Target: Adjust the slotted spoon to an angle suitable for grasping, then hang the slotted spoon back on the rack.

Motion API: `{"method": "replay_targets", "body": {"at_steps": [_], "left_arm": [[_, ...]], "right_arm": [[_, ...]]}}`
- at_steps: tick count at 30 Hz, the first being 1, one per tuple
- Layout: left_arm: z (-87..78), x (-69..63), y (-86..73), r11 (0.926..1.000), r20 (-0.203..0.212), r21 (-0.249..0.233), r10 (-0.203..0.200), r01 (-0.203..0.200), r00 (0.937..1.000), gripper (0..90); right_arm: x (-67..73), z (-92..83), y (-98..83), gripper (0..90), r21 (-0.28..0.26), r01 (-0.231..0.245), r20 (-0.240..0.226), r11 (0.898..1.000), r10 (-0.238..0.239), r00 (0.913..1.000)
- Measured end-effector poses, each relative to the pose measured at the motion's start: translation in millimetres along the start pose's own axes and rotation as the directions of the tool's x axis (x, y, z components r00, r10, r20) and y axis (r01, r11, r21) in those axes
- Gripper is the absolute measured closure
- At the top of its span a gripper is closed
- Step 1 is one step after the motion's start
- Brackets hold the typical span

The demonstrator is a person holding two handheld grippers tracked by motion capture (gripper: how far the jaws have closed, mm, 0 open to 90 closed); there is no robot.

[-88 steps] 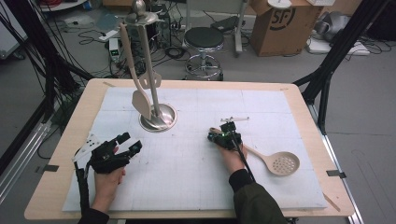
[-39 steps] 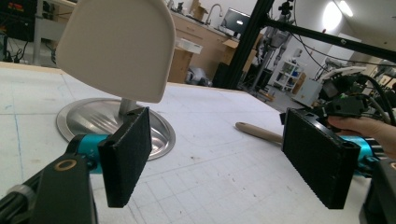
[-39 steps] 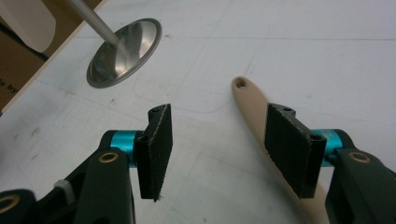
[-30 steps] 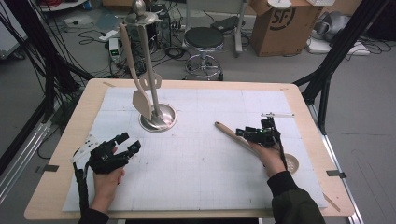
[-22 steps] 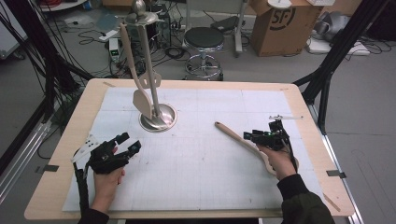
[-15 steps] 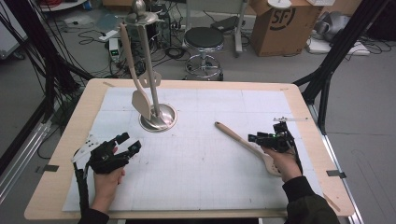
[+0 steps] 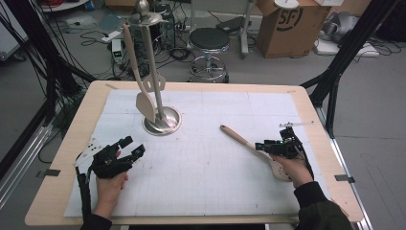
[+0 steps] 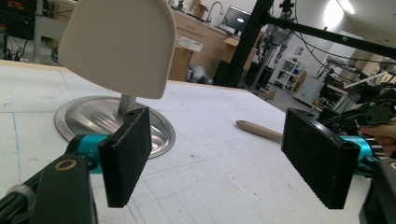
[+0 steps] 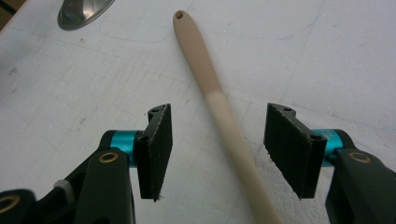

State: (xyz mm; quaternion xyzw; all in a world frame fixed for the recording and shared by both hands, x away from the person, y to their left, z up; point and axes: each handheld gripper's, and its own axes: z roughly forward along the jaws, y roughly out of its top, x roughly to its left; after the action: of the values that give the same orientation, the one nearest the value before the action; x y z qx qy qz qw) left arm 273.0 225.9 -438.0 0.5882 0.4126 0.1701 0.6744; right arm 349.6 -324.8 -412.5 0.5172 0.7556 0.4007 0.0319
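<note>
In the high view, the left gripper [image 7: 128,152] is seen at about 8 o'clock on the white mat [image 7: 206,163], held low in the person's left hand [image 7: 109,184]. Its jaws are spread wide, and nothing is caught between them. At about 4 o'clock the right gripper [image 7: 269,146] is held over the slotted spoon [image 7: 253,150], which lies flat on the mat. In the right gripper view, the spoon handle [image 9: 219,105] is seen passing between the wide-open pads [image 9: 156,149], with clear gaps on both sides. The handle tip is pointed toward 10 o'clock, at the steel stand [image 7: 162,120]. Farther off, at 11 o'clock, a beige spatula [image 7: 145,105] is hung on that stand, above the round base [image 8: 93,122].
</note>
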Motion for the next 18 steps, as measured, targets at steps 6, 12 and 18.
{"method": "replay_targets", "body": {"at_steps": [6,12,18], "left_arm": [[0.1,-0.1,-0.1,1.0,0.001,0.001,0.0,0.0,1.0,25.1],[0.3,0.0,-0.2,1.0,0.0,0.0,0.001,-0.001,1.0,25.1],[0.2,-0.2,-0.1,1.0,-0.001,0.001,0.002,-0.002,1.0,25.0]], "right_arm": [[0.8,2.5,1.6,42.0,0.018,0.013,-0.004,1.0,-0.013,0.9999],[-0.4,8.5,5.2,42.6,0.056,0.024,0.015,0.998,-0.025,0.9996],[-5.0,25.3,5.5,46.5,0.165,0.053,0.032,0.985,-0.059,0.9978]]}}
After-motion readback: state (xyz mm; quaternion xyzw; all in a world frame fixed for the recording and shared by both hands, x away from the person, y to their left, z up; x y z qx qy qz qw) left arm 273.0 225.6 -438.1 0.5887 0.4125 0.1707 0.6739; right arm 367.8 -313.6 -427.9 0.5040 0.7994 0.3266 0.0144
